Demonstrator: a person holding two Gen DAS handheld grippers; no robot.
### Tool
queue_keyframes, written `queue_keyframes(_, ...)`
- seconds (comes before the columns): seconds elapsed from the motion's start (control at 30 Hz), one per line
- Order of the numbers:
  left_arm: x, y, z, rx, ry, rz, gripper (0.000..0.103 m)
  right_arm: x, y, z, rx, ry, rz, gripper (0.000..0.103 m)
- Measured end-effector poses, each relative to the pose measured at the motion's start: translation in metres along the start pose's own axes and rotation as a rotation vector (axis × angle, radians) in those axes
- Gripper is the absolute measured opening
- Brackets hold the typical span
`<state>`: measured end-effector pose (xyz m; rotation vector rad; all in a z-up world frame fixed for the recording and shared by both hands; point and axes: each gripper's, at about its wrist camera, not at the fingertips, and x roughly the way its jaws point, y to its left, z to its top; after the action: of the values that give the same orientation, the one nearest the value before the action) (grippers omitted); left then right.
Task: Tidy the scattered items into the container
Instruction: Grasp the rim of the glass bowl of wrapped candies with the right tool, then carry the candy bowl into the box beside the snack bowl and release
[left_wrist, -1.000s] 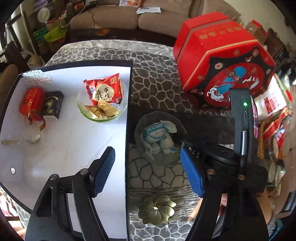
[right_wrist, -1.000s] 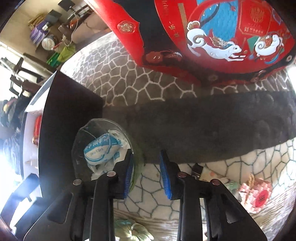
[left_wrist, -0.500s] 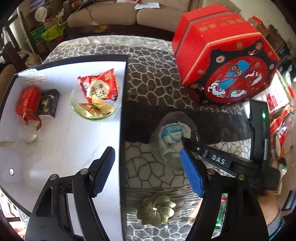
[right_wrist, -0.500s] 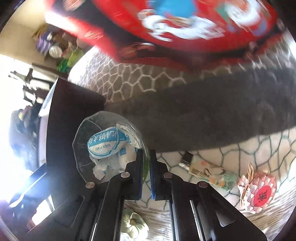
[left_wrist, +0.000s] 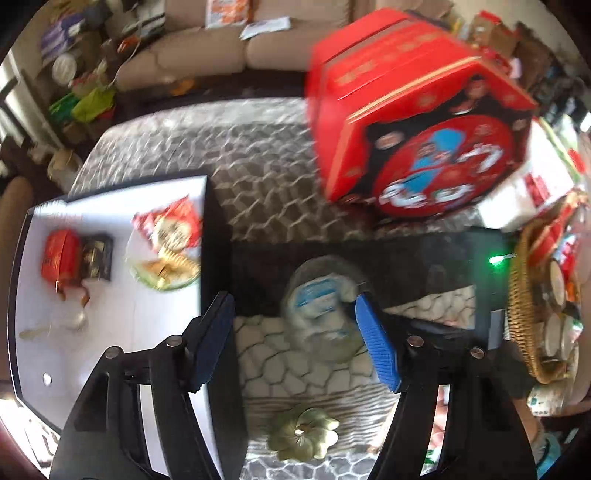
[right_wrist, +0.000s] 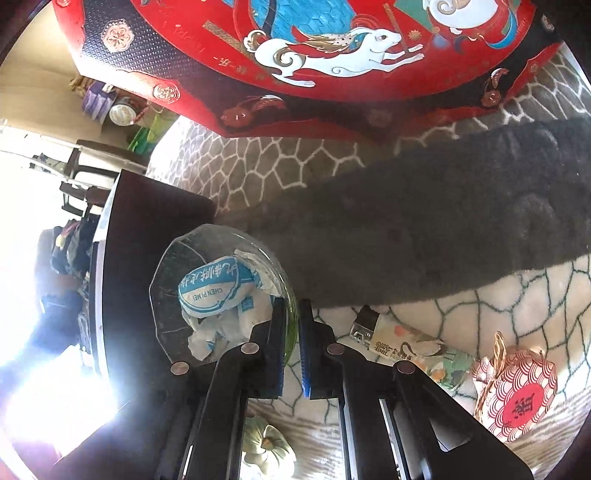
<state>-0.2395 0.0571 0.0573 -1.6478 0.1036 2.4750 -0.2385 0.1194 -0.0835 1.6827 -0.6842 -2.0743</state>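
A clear glass bowl (right_wrist: 192, 258) holds a blue-and-white wrapped packet (right_wrist: 210, 288). It sits on the patterned cloth beside the black-rimmed white tray (left_wrist: 92, 332). My right gripper (right_wrist: 291, 343) is shut on the bowl's near rim, one finger inside and one outside. The bowl also shows in the left wrist view (left_wrist: 321, 299), blurred. My left gripper (left_wrist: 295, 343) is open and empty above the cloth, near the bowl. On the tray stand a second glass bowl of snack packets (left_wrist: 166, 254), a red packet (left_wrist: 59, 254) and a black box (left_wrist: 96, 254).
A big red octagonal gift box (left_wrist: 417, 122) stands at the back right. A gold flower-shaped piece (left_wrist: 303, 435) lies near the front. A long printed packet (right_wrist: 410, 347) and a red-and-white pouch (right_wrist: 517, 387) lie on the cloth at right. A wicker basket (left_wrist: 524, 314) stands far right.
My right gripper closed on the glass bowl's rim, from jaws apart a second ago. The left wrist view shifted right and is now blurred by motion.
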Motion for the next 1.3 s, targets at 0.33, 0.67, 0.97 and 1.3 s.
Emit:
queue_keyframes(0.33, 0.059, -0.006, -0.008, 0.012, 0.123, 0.104, 0.039, 0.001, -0.016, -0.004, 0.024, 0.001, 0.035, 0.007)
queue_keyframes(0.67, 0.083, 0.000, -0.012, -0.040, 0.135, 0.097, 0.007, 0.003, -0.004, -0.004, 0.003, 0.008, 0.033, 0.006)
queue_keyframes(0.97, 0.031, -0.002, -0.006, -0.062, 0.074, -0.009, 0.006, -0.049, 0.028, -0.004, -0.066, -0.054, -0.047, 0.007)
queue_keyframes(1.3, -0.087, 0.063, 0.002, -0.128, -0.055, -0.044, 0.007, -0.104, 0.149, -0.021, -0.227, -0.131, -0.091, 0.007)
